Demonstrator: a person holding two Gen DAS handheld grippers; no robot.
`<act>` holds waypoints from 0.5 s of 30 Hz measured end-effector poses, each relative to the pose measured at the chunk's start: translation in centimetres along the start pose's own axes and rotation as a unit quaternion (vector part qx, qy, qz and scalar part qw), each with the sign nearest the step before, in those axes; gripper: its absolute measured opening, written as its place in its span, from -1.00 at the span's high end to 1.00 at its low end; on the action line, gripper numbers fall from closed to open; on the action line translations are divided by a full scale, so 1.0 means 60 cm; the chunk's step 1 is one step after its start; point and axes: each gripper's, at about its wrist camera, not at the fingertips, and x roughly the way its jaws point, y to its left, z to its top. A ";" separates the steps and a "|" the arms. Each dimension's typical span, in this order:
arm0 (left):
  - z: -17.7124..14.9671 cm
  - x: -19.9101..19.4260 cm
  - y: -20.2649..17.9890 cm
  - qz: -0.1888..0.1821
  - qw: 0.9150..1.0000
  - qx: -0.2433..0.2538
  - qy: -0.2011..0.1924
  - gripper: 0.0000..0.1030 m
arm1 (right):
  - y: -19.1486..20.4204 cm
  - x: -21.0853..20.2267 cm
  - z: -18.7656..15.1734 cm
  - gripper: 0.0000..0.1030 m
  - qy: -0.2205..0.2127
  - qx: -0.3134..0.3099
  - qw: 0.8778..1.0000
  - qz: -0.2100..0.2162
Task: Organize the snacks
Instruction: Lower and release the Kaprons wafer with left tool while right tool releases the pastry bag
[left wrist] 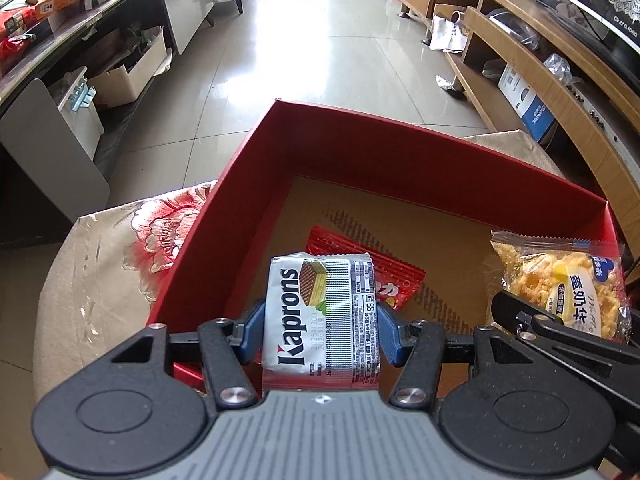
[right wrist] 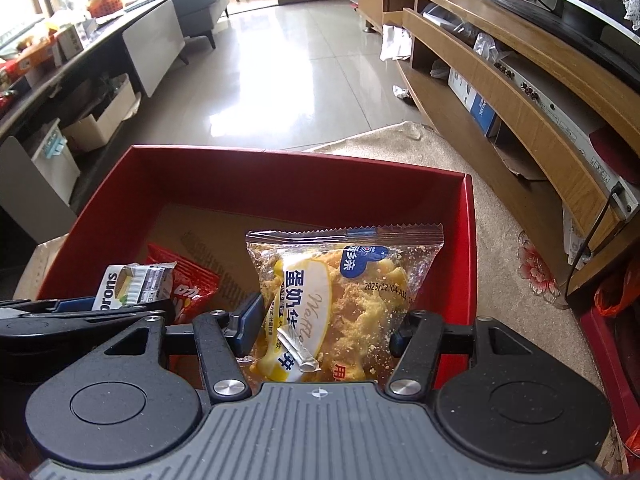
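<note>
My left gripper [left wrist: 320,330] is shut on a white Kaprons wafer pack [left wrist: 316,316], held over the near left part of an open red box [left wrist: 256,152]. My right gripper [right wrist: 326,330] is shut on a clear waffle cake bag [right wrist: 344,296], held over the right part of the red box [right wrist: 280,168]. A red snack packet [left wrist: 396,276] lies on the cardboard floor of the box, beyond the wafer pack. In the right wrist view the wafer pack [right wrist: 124,286] and red packet [right wrist: 192,284] show at the left. The waffle bag [left wrist: 560,280] shows at the right in the left wrist view.
The box stands on a table with a beige flowered cloth [left wrist: 120,248]. A wooden TV cabinet [right wrist: 520,92] runs along the right. A dark low table with boxes [left wrist: 60,8] stands at the left. Tiled floor [left wrist: 300,40] lies beyond.
</note>
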 end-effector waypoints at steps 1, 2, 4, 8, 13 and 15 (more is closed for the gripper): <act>-0.001 0.000 0.000 0.000 1.000 0.002 0.001 -0.02 | 0.001 0.000 -0.001 -0.32 0.000 -0.001 1.000 -0.001; -0.002 0.000 0.000 0.000 1.000 0.003 0.001 -0.02 | 0.002 -0.001 -0.001 -0.32 -0.001 -0.002 1.000 -0.004; -0.003 -0.001 0.003 -0.001 1.000 0.003 0.001 -0.03 | 0.004 -0.002 -0.001 -0.37 -0.002 -0.006 1.000 -0.012; -0.002 -0.007 0.007 -0.005 1.000 -0.001 0.001 -0.04 | 0.002 -0.005 0.000 -0.48 -0.006 -0.005 1.000 -0.017; -0.001 -0.017 0.007 -0.005 1.000 0.001 -0.006 -0.05 | 0.003 -0.013 0.001 -0.48 -0.012 -0.008 1.000 -0.016; -0.003 -0.021 0.008 -0.006 1.000 0.001 -0.008 -0.05 | 0.003 -0.017 0.001 -0.48 -0.014 -0.009 1.000 -0.016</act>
